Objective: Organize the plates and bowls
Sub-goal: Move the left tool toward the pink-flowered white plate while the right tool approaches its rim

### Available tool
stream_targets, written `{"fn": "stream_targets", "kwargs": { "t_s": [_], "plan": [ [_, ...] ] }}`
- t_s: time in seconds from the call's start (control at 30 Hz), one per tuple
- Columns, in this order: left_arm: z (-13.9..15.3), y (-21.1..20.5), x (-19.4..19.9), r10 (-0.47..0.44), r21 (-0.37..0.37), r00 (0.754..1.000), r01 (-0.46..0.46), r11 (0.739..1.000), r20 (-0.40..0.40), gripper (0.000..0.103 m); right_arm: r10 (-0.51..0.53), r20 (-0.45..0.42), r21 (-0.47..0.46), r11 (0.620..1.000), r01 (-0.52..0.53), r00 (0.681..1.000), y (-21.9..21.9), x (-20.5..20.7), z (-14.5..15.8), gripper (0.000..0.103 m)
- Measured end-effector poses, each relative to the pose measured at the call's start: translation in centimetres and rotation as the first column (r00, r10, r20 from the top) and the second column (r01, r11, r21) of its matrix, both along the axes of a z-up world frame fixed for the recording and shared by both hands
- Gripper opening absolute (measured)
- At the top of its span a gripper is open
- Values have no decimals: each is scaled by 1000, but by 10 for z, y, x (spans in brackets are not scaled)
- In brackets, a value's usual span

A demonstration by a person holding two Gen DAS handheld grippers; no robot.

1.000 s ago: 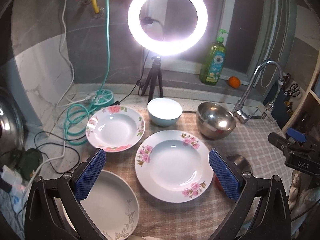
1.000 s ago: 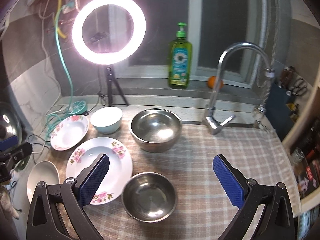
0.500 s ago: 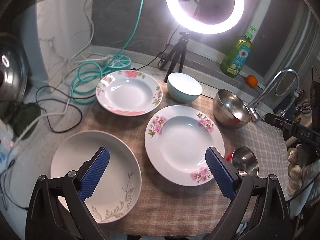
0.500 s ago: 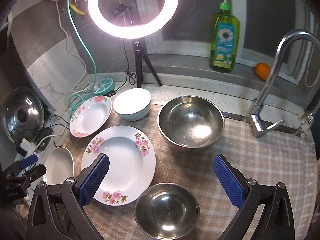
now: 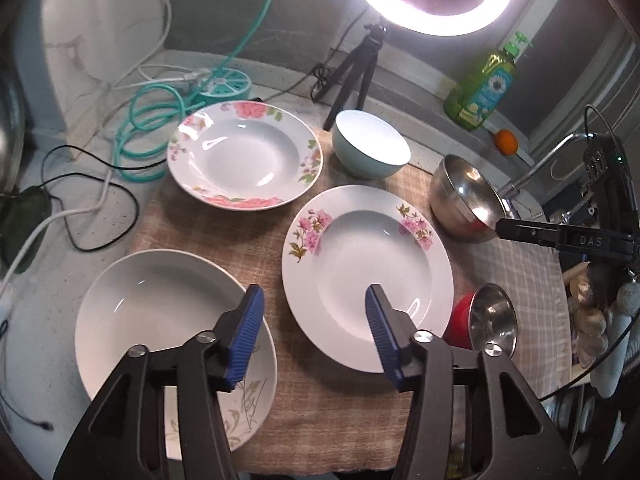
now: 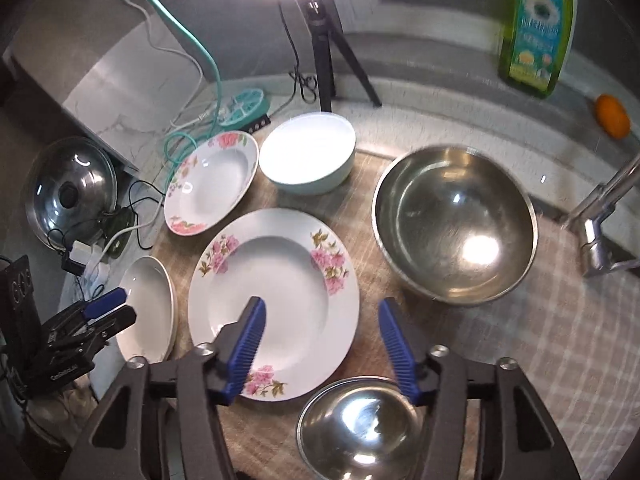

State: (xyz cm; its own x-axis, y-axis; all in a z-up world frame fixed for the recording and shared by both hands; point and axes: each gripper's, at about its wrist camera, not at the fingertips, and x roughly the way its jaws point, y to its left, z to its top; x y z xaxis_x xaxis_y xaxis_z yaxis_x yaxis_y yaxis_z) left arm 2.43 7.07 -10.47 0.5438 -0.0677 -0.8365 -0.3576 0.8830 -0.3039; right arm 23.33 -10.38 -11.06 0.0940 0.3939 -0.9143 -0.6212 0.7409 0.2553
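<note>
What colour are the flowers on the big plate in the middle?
Pink, with green leaves, on the big plate's white rim. The right wrist view shows them best.

Glossy white floral ceramic plate (image 6: 276,276) at centre; polished round steel bowl (image 6: 454,224) at two o'clock; matt checked woven cloth (image 6: 560,320) underneath.

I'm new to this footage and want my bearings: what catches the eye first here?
The glaring ring light at the back on its tripod, then the big pink-flowered plate mid-cloth, with a second flowered plate behind it to the left. The large steel bowl gleams to the right of the big plate. Both the left gripper and right gripper are closing on nothing.
</note>
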Motion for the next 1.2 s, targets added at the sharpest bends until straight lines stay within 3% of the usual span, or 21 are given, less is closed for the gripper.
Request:
{"fn": "stream_targets", "kwargs": {
  "t_s": [0.03,0.17,0.37,0.67,1.2],
  "plan": [
    [-2,4,5,-15,-12,1000,15,1000,-14,44,-8,-15,-5,1000,8,1000,2,2,-2,38],
    [-12,15,22,-74,-31,994,72,997,-84,35,-32,-27,-37,999,31,999,10,5,-10,35],
    [-29,30,39,-123,-56,979,115,992,-164,31,-110,-116,-42,993,106,987,8,3,-28,26],
    [-42,32,56,-198,-111,959,178,978,-203,25,-245,-134,-49,969,240,960,-6,9,-44,24],
    [-58,40,73,-188,-108,952,166,980,-243,22,-274,-141,-79,961,265,951,1,16,-67,21]
  ]
}}
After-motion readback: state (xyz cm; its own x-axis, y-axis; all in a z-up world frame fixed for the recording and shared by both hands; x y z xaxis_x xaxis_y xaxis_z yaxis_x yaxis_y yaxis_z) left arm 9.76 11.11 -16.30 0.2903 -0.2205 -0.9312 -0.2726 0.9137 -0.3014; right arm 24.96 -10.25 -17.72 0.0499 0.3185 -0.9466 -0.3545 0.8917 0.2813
